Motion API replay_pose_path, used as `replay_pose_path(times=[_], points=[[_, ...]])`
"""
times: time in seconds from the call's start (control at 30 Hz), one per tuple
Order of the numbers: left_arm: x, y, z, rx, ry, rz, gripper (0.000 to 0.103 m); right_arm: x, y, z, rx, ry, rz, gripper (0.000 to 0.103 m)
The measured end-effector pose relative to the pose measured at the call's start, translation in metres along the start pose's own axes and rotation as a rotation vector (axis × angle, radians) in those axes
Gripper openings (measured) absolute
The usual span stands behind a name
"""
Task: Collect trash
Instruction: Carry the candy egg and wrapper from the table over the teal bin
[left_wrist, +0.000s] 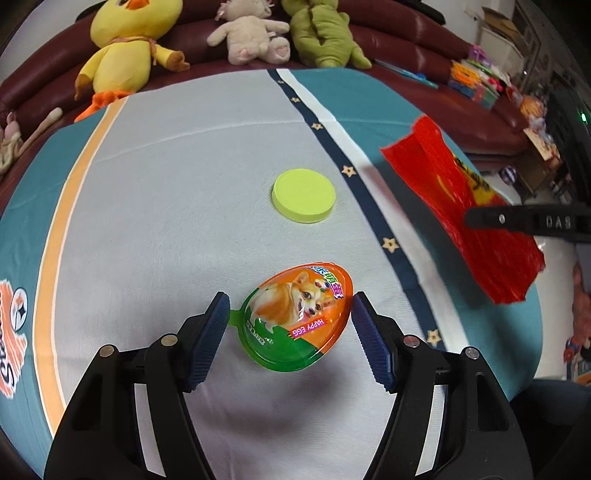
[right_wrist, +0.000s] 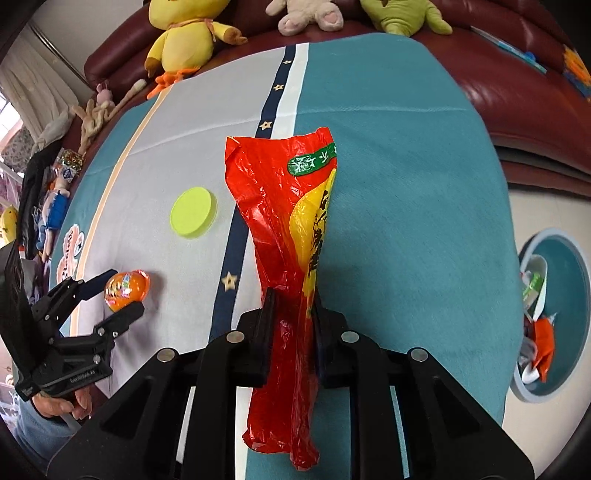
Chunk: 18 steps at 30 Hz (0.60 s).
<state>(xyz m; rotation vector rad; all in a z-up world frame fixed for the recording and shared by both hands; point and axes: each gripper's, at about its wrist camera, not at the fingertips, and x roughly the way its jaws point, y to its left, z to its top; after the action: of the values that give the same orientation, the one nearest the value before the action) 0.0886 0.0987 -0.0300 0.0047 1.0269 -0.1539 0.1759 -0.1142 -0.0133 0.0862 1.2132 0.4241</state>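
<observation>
Right wrist view: right gripper (right_wrist: 291, 306) pinches one red bag (right_wrist: 284, 221); left gripper (left_wrist: 288, 325) clasps one egg (left_wrist: 295, 321).

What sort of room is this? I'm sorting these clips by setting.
Probably a home living room: a dark red leather sofa lined with plush toys such as a yellow duck stands behind a cloth-covered table strewn with wrappers.

Bright, even indoor light. Soft shadow on the table (left_wrist: 166, 206) under the egg-shaped package (left_wrist: 295, 321). Glare on the red plastic bag (right_wrist: 280, 236). Strong fisheye bending, dark corners, blur toward edges.
</observation>
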Motion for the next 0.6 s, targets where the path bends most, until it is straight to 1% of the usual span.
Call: replay_pose_path(times=[0.13,0.33,0.53,0.6], points=[[-0.011,-0.013,0.002,-0.020,-0.022,0.002,0.069,-0.013,-0.010,-0.013,0.014,-0.019,0.028,0.016],[-0.021,-0.049,0.010,0.013,-0.054,0.000,0.069,-0.035,-0.023,-0.028,0.020,-0.057,0.049,0.016],[-0.026,-0.095,0.025,0.072,-0.071,-0.025,0.069,-0.071,-0.055,-0.040,0.055,-0.126,0.046,0.016],[-0.027,-0.116,0.031,0.105,-0.078,-0.040,0.069,-0.084,-0.075,-0.044,0.084,-0.153,0.043,0.016]])
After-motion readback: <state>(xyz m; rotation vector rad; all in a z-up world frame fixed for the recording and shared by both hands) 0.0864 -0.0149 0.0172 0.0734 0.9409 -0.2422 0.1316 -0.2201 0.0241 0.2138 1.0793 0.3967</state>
